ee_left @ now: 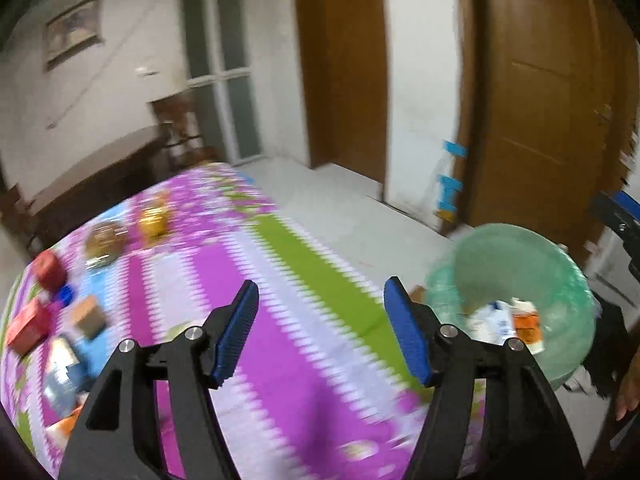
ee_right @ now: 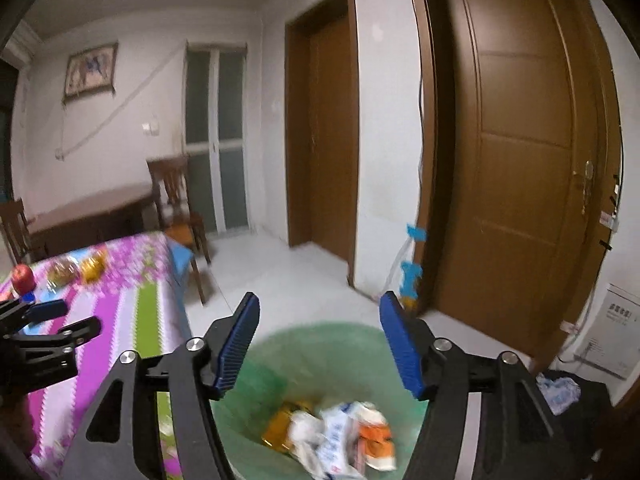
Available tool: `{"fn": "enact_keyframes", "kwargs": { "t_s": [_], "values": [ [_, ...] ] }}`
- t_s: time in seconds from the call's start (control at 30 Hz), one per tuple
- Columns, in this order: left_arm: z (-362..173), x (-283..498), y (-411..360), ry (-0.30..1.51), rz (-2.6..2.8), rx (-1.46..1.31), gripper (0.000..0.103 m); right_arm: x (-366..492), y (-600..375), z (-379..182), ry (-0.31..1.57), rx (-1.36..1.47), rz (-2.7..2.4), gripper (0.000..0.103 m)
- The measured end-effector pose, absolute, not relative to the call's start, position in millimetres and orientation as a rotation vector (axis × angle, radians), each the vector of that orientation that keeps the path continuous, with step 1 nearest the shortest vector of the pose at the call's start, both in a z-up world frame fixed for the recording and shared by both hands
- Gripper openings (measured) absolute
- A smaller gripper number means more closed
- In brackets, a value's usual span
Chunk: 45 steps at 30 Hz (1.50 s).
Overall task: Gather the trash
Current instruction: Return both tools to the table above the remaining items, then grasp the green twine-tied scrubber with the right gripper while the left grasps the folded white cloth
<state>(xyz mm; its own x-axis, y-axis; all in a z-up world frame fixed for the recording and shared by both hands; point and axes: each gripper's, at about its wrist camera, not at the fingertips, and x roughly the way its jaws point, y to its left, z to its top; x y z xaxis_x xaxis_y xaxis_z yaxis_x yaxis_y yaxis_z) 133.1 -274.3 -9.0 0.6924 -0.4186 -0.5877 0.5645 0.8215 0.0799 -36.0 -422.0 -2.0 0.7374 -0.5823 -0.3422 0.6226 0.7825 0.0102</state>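
My left gripper (ee_left: 322, 284) is open above the purple, white and green tablecloth (ee_left: 280, 320), with nothing between its blue pads. Blurred items lie at the table's left: a red apple (ee_left: 48, 268), a red box (ee_left: 28, 326), a small brown box (ee_left: 88, 316), a yellow packet (ee_left: 152, 220) and a blue-white wrapper (ee_left: 64, 372). Off the table's right edge stands a green-lined bin (ee_left: 520, 264). My right gripper (ee_right: 319, 296) hangs open and empty over that bin (ee_right: 320, 344). Crumpled white, orange and yellow wrappers (ee_right: 340, 436) lie inside. The left gripper (ee_right: 68, 318) shows at the left of the right wrist view.
A wooden chair (ee_right: 180, 208) stands at the table's far end, with a dark wooden table (ee_right: 92, 212) behind it. Two brown doors (ee_right: 528, 160) line the right wall. A black bag (ee_right: 568, 408) sits on the floor beside the bin. A hand (ee_left: 630, 392) shows at the right edge.
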Motion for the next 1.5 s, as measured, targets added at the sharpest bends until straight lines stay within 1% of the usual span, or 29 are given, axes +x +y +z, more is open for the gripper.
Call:
{"fn": "enact_keyframes", "kwargs": {
  "t_s": [0.03,0.1,0.27,0.37,0.4,0.47,0.6,0.67,0.7,0.8,0.9,0.97,1.07,1.13,1.2,1.23,1.4,1.47,1.5],
  "values": [
    [-5,135,-258,0.588,-0.525,0.245,0.062,-32,-411,-1,0.300,0.121,-0.650,0.068],
    [2,139,-228,0.596,-0.486,0.193,0.062,-24,-394,0,0.272,0.119,-0.617,0.069],
    [16,141,-164,0.570,-0.398,0.164,0.062,11,-344,-2,0.289,0.068,-0.483,0.074],
    [23,141,-121,0.560,-0.370,0.151,0.063,33,-316,-4,0.328,0.039,-0.377,0.078],
    [25,141,-106,0.558,-0.365,0.145,0.065,41,-305,-5,0.349,0.035,-0.333,0.080],
    [26,142,-69,0.571,-0.383,0.135,0.066,54,-288,-6,0.380,0.031,-0.275,0.082],
    [10,135,-21,0.622,-0.545,0.215,0.066,81,-254,-12,0.474,0.056,-0.136,0.083],
    [-1,129,-6,0.632,-0.594,0.270,0.066,96,-240,-16,0.537,0.095,-0.060,0.083],
    [-9,128,1,0.663,-0.630,0.290,0.066,101,-233,-19,0.558,0.105,-0.034,0.083],
    [-26,123,4,0.706,-0.706,0.325,0.066,112,-208,-25,0.615,0.101,0.054,0.083],
    [-40,123,-5,0.716,-0.715,0.382,0.066,126,-184,-37,0.711,0.090,0.133,0.083],
    [-48,129,-10,0.734,-0.702,0.407,0.066,137,-167,-48,0.783,0.110,0.171,0.080],
    [-58,137,-10,0.767,-0.722,0.403,0.065,147,-147,-60,0.837,0.121,0.188,0.079],
    [-63,140,-8,0.785,-0.732,0.401,0.061,154,-136,-64,0.843,0.097,0.166,0.077],
    [-68,143,-4,0.813,-0.739,0.383,0.059,161,-131,-67,0.850,0.102,0.159,0.077],
    [-70,145,-2,0.834,-0.744,0.370,0.055,162,-130,-67,0.850,0.105,0.162,0.077],
    [-73,152,3,0.880,-0.747,0.317,0.054,172,-130,-60,0.848,0.083,0.148,0.077],
    [-72,153,3,0.880,-0.746,0.306,0.050,176,-128,-62,0.877,0.088,0.145,0.077],
    [-72,153,3,0.880,-0.736,0.303,0.046,177,-127,-63,0.882,0.093,0.143,0.077]
  ]
}}
